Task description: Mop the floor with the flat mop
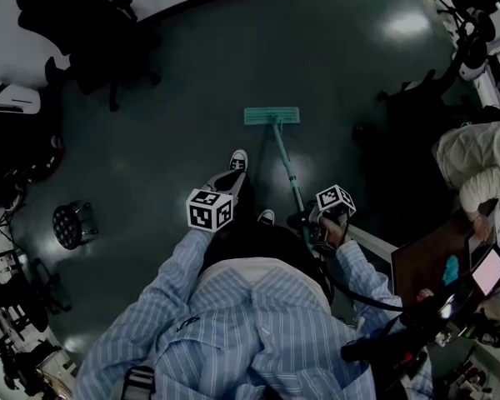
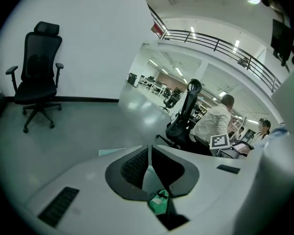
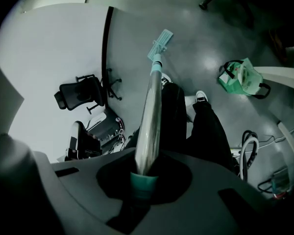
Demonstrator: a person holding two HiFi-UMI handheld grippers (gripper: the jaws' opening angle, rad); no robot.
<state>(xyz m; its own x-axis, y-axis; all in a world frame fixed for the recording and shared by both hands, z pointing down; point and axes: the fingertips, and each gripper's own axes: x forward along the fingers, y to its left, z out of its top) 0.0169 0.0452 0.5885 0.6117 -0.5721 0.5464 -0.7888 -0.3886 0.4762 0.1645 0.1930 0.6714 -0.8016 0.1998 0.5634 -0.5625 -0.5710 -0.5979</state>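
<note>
Currently the right hand-held gripper [image 1: 307, 222] is clamped on the mop handle [image 3: 151, 111]. The handle's long axis runs forward and slightly left to the mop head [image 1: 272, 116], which lies flat on the floor [image 1: 350, 73] ahead of the feet. The left hand-held gripper [image 1: 227, 183], jaws together, grips no handle and sits farther off.
</note>
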